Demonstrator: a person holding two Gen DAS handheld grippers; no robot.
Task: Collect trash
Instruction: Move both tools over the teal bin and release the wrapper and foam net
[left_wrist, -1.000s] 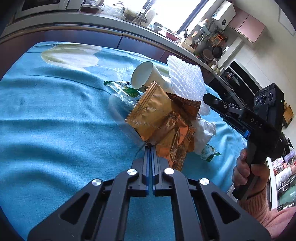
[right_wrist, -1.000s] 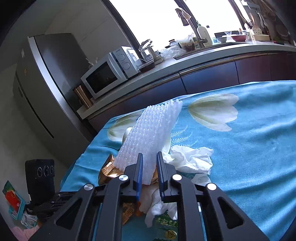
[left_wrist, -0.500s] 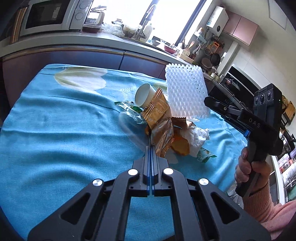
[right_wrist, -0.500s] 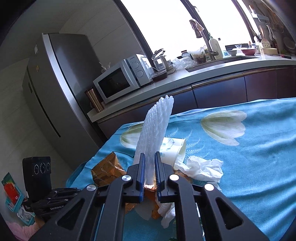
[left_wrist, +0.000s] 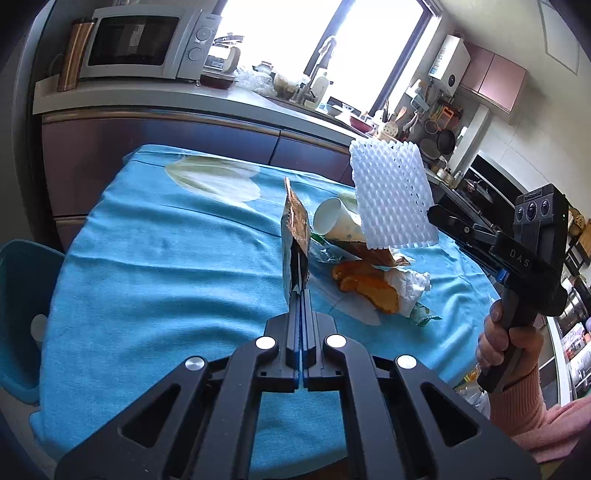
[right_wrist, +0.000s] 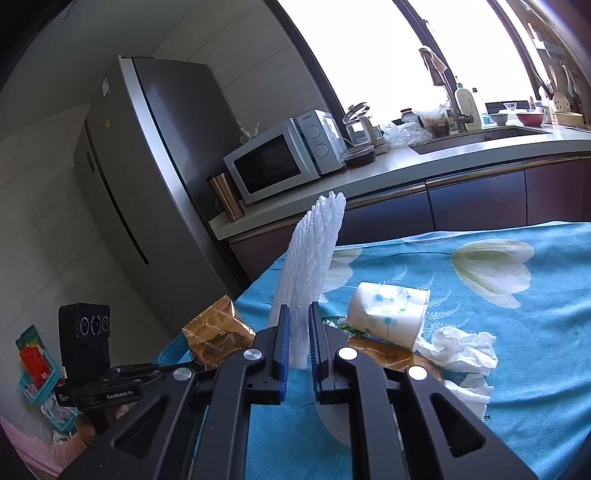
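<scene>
My left gripper (left_wrist: 298, 291) is shut on a gold snack wrapper (left_wrist: 294, 236), held edge-on above the blue tablecloth (left_wrist: 166, 280). My right gripper (right_wrist: 296, 314) is shut on a white foam net sleeve (right_wrist: 310, 269), lifted upright over the pile; the foam net sleeve (left_wrist: 391, 195) also shows from the left wrist, pinched by the right gripper (left_wrist: 437, 218). On the cloth lie a tipped paper cup (right_wrist: 388, 317), crumpled white tissue (right_wrist: 461, 350), orange peel (left_wrist: 369, 288) and another gold wrapper (left_wrist: 373, 253). The held gold wrapper (right_wrist: 218, 336) appears left of my right fingers.
A blue bin (left_wrist: 22, 314) stands off the table's left edge. Behind the table run the dark cabinets and counter (right_wrist: 443, 162) with a microwave (right_wrist: 284, 155), and a fridge (right_wrist: 159, 177) stands left. A person's hand in a pink sleeve (left_wrist: 509, 343) holds the right gripper's handle.
Both grippers have risen and drawn back from the pile. The gold wrapper has come up off the heap with the left gripper, and the foam net has lifted clear with the right.
</scene>
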